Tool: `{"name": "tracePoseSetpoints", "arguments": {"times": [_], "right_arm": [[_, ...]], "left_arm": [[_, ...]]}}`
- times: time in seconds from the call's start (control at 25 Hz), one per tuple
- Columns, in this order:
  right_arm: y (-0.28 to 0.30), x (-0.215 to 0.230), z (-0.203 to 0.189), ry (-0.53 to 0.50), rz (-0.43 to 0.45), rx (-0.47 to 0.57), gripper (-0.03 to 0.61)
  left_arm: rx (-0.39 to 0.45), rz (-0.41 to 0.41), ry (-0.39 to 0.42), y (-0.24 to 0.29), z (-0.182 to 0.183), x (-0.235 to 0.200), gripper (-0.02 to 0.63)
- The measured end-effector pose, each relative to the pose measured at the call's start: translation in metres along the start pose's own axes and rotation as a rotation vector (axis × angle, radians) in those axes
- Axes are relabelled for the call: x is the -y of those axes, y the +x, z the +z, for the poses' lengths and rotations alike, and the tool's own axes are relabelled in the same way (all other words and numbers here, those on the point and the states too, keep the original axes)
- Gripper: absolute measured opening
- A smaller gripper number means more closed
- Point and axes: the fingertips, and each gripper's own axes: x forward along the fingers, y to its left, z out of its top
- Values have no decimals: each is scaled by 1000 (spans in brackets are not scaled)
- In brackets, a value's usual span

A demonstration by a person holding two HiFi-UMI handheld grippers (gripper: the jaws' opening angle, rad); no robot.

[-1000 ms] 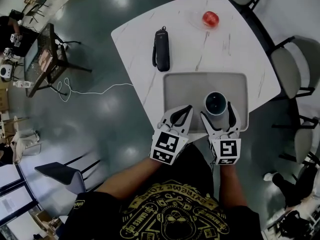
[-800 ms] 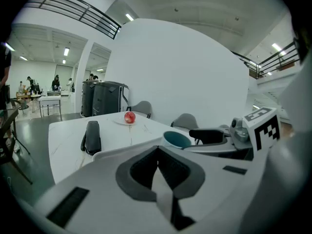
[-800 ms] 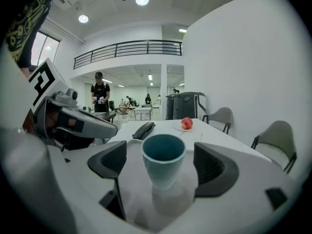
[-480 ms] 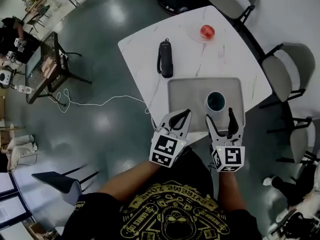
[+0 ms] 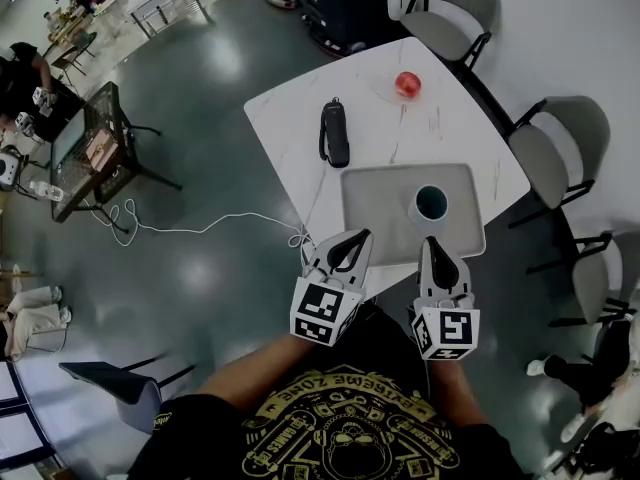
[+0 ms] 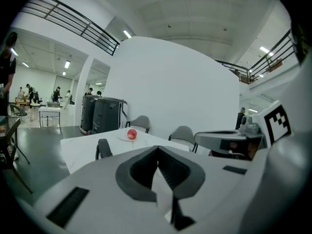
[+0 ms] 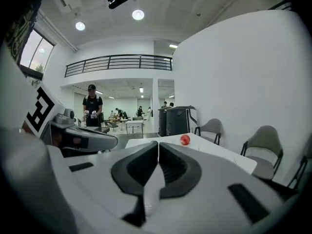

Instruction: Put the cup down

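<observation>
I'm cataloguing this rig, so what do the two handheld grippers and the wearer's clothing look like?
The left gripper and right gripper match: white moulded bodies, jaws lined with black ribbed pads, a cube of black-and-white square markers at each rear. No cables show. The person wears a black T-shirt with a yellow print.

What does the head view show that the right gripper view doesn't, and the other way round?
Only the head view shows the cup standing in the grey tray, a black case lying beside the tray, and a white cable on the floor. Only the right gripper view shows a balcony railing and ceiling lights. Both show the white table, the red fruit, grey chairs, and the right gripper, whose jaws have just closed with nothing between them.
</observation>
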Motion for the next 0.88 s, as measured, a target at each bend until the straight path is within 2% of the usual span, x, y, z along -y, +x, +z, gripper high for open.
{"name": "tracePoseSetpoints", "arguments": {"times": [0.04,0.48,0.88], "right_arm": [[-3,-5,1,0,-1,1,6],[-44,-67,7,8,7,9,6],[-98,-115,4,16,0,-15,6]], "left_arm": [[3,-3,1,-5,0,0,11],[50,-32,17,-75,1,7,11],[93,-120,28,-134,-6,42,11]]}}
